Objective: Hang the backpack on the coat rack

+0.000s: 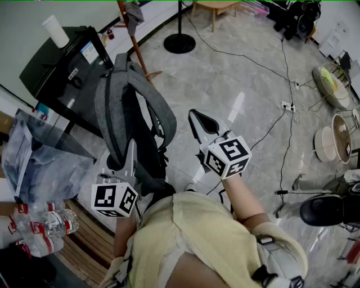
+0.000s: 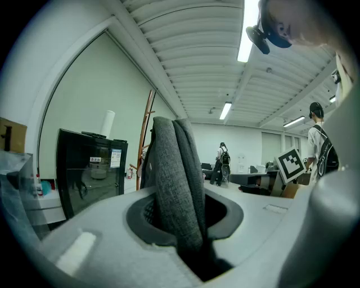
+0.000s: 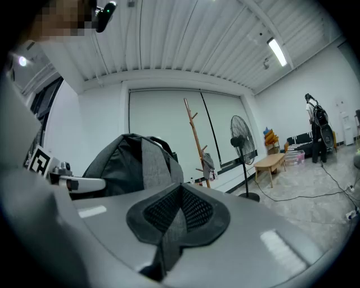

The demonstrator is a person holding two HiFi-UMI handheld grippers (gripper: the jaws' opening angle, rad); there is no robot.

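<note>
A grey and black backpack hangs in the air in front of me, with its grey shoulder strap clamped between the jaws of my left gripper. In the left gripper view the strap rises straight up out of the left gripper. My right gripper is shut just right of the pack, apart from it. A thin grey strip shows in the seam of the right gripper; I cannot tell what it is. The wooden coat rack stands beyond the pack, with a grey cloth on it.
A black cabinet with a white roll on top stands at the left. Below it are a clear plastic bag and water bottles. A fan stand's base, floor cables and a wooden bench lie farther off.
</note>
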